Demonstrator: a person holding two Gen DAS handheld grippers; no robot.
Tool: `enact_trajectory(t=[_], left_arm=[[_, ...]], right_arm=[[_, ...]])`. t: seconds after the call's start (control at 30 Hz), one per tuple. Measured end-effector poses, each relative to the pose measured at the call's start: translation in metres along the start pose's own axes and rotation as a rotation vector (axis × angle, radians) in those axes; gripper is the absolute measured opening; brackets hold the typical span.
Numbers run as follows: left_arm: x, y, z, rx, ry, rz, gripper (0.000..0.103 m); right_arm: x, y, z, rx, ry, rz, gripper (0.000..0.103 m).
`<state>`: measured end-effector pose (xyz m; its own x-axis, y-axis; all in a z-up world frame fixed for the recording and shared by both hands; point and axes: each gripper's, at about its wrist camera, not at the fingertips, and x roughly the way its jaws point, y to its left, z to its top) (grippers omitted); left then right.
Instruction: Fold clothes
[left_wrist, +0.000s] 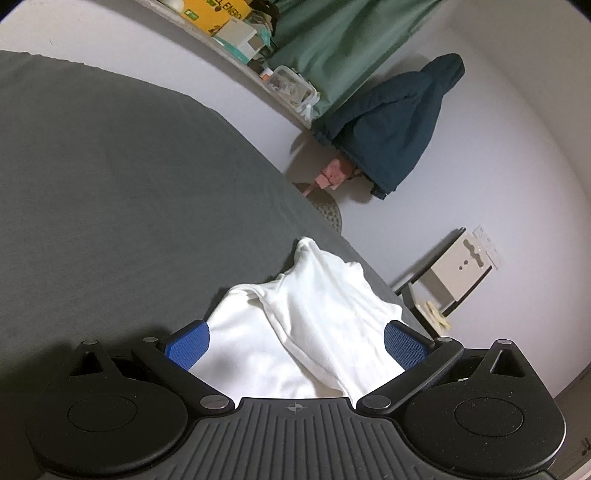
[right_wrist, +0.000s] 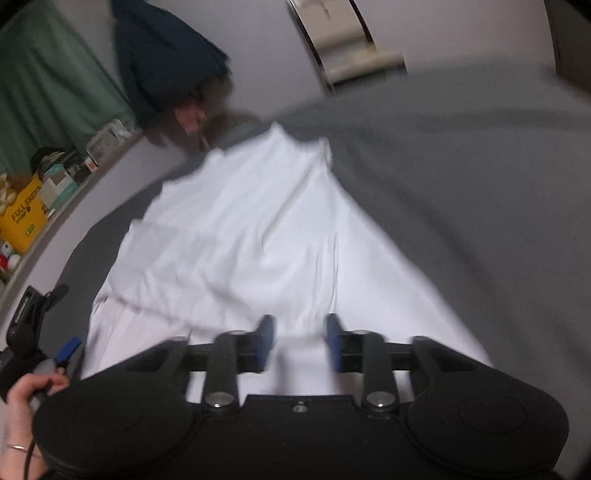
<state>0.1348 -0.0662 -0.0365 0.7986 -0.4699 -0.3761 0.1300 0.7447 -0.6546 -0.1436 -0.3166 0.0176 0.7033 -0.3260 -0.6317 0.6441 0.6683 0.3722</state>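
A white garment lies rumpled on a dark grey bed sheet. My left gripper is open, its blue pads wide apart on either side of the cloth, right over its near part. In the right wrist view the same white garment spreads out ahead on the grey sheet, with folds across it. My right gripper is partly open over the garment's near edge, with a narrow gap between its blue pads; the view is motion-blurred. The left gripper's handle and the hand holding it show at the lower left.
A white wall runs behind the bed. A shelf ledge holds a yellow box and clutter. A green curtain and a dark blue jacket hang on the wall. A small side table stands past the bed's edge.
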Motion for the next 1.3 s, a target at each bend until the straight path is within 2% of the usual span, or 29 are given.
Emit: enact_trajectory(t=[0.07,0.1,0.17,0.27,0.33,0.37,0.4,0.53,0.57,0.73,0.77,0.8,0.83,0.93,1.07,1.13,1.2,1.3], left_arm=[[0.000,0.000,-0.001,0.002,0.004,-0.002,0.103],[0.000,0.000,-0.001,0.004,0.005,-0.003,0.103],[0.000,-0.001,-0.001,0.008,0.007,-0.005,0.103],[0.000,-0.002,-0.002,0.012,0.010,-0.005,0.103],[0.000,-0.001,-0.002,0.014,0.011,-0.004,0.103],[0.000,-0.001,-0.002,0.015,0.011,-0.002,0.103],[0.000,-0.001,-0.002,0.014,0.011,0.000,0.103],[0.001,-0.001,-0.002,0.017,0.013,0.000,0.103],[0.001,-0.001,-0.002,0.018,0.013,0.000,0.103],[0.003,-0.004,-0.003,0.031,0.025,-0.008,0.103],[0.002,-0.004,-0.003,0.032,0.026,-0.010,0.103],[0.002,-0.004,-0.003,0.031,0.024,-0.011,0.103],[0.002,-0.004,-0.002,0.029,0.023,-0.012,0.103],[0.001,-0.005,-0.002,0.027,0.020,-0.013,0.103],[0.003,-0.005,-0.005,0.029,0.028,-0.010,0.103],[0.003,-0.004,-0.005,0.027,0.028,-0.007,0.103],[0.003,-0.003,-0.005,0.015,0.026,0.005,0.103],[0.004,-0.002,-0.004,-0.001,0.018,0.029,0.103]], right_arm=[[0.009,-0.005,0.020,-0.022,-0.042,-0.005,0.043],[0.018,-0.012,0.032,-0.011,-0.027,0.001,0.043],[0.044,-0.024,0.052,0.017,0.038,0.012,0.043],[0.075,-0.030,0.060,0.030,0.143,0.024,0.041],[0.087,-0.029,0.056,0.052,0.205,0.053,0.030],[0.088,-0.027,0.053,0.046,0.211,0.056,0.021],[0.085,-0.024,0.051,0.034,0.187,0.036,0.004],[0.049,-0.020,0.043,0.043,-0.010,-0.028,0.005],[0.045,-0.020,0.039,0.047,-0.019,-0.040,0.005],[0.061,-0.036,0.021,0.145,0.125,-0.073,0.013],[0.058,-0.038,0.021,0.159,0.110,-0.068,0.019],[0.054,-0.039,0.021,0.165,0.093,-0.070,0.034],[0.049,-0.036,0.021,0.148,0.073,-0.082,0.039],[0.034,-0.022,0.017,0.055,0.053,-0.044,0.041],[0.036,0.013,0.001,-0.195,0.072,0.052,0.041],[0.048,0.025,-0.004,-0.271,0.123,0.054,0.041],[0.063,0.031,-0.008,-0.293,0.244,0.042,0.042],[0.052,0.042,-0.003,-0.345,0.272,0.045,0.042]])
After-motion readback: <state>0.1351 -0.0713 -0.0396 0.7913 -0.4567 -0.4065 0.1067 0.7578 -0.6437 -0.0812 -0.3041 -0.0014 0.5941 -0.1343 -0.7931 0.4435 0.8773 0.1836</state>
